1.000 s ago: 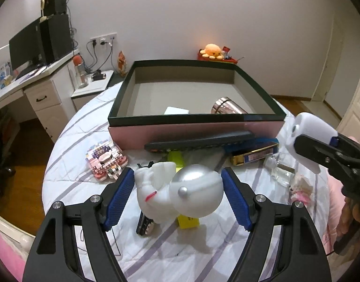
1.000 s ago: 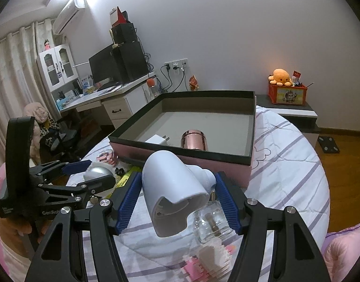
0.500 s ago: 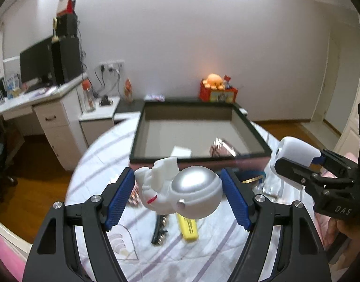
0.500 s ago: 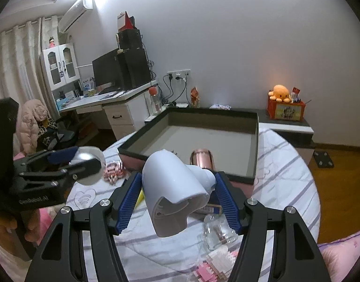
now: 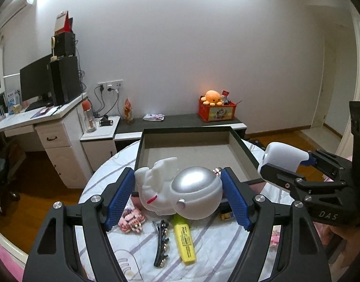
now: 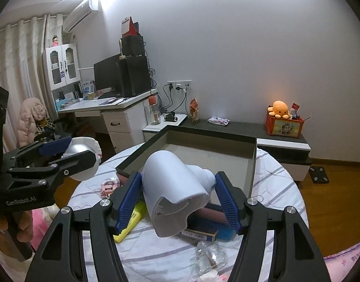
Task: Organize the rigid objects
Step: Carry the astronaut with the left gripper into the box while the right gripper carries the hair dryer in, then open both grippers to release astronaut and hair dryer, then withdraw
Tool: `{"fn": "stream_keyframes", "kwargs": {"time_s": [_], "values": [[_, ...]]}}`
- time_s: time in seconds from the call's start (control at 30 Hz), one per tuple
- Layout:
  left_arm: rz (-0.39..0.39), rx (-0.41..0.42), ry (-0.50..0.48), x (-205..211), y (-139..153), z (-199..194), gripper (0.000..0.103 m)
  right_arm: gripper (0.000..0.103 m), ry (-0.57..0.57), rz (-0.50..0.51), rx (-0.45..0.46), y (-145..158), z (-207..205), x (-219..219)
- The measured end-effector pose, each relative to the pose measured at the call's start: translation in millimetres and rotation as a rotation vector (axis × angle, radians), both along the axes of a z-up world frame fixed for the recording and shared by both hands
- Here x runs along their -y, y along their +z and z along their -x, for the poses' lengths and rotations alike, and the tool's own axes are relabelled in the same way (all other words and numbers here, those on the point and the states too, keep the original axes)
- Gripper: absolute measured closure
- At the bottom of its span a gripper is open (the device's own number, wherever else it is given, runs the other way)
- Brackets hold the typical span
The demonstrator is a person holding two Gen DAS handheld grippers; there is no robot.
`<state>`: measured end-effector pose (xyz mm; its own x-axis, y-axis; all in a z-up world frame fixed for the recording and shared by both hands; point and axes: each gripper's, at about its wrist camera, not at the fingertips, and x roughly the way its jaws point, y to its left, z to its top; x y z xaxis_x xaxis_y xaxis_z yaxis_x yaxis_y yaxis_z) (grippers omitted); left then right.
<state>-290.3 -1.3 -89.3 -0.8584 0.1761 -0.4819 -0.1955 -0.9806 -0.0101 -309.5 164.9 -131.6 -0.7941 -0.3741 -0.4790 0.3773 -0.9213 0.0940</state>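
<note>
My left gripper (image 5: 178,197) is shut on a white astronaut figure with a silver helmet (image 5: 180,190), held in the air above the round table (image 5: 215,246). My right gripper (image 6: 178,202) is shut on a white curved plastic device (image 6: 175,192), also lifted. Each gripper shows in the other's view: the right one with its white device (image 5: 283,159) at right, the left one with the astronaut (image 6: 82,162) at left. Behind both sits a large open box with dark rim and pink side (image 5: 238,141) (image 6: 142,152).
On the striped tablecloth lie a yellow highlighter (image 5: 184,242), a black hair clip (image 5: 161,246), a pink block toy (image 5: 130,218), a blue-yellow pack (image 6: 198,233) and a clear glass bottle (image 6: 210,258). A desk (image 5: 51,127) and low shelf (image 5: 180,119) stand behind.
Both grippers have risen with their objects and tilted up. The table items and box now appear lower and farther away in both views.
</note>
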Motion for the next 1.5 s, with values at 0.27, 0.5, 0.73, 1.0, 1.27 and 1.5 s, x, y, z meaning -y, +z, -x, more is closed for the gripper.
{"fn": "stream_keyframes", "kwargs": {"time_s": [0.27, 0.5, 0.73, 1.0, 1.27, 1.5], "values": [[0.027, 0.023, -0.041, -12.6, -1.8, 48.2, 0.026, 0.037, 0.008, -0.030, 0.024, -3.2, 42.1, 2.2], [0.032, 0.105, -0.066, -11.8, -25.3, 115.8, 0.026, 0.037, 0.013, -0.070, 0.073, -17.1, 97.0, 6.9], [0.042, 0.236, -0.056, -12.4, -72.8, 174.0, 0.027, 0.037, 0.000, -0.126, 0.172, -49.2, 145.7, 10.0], [0.064, 0.286, -0.011, -12.9, -97.0, 188.4, 0.026, 0.037, -0.072, -0.158, 0.221, -68.5, 163.9, -1.7], [0.062, 0.197, 0.067, 0.4, -63.6, 147.9, 0.004, 0.023, -0.126, -0.112, 0.156, -39.3, 139.5, -15.7], [0.041, 0.001, 0.140, 13.1, -9.7, 54.7, 0.000, 0.019, -0.128, -0.053, 0.004, 10.3, 63.0, -17.3]]}}
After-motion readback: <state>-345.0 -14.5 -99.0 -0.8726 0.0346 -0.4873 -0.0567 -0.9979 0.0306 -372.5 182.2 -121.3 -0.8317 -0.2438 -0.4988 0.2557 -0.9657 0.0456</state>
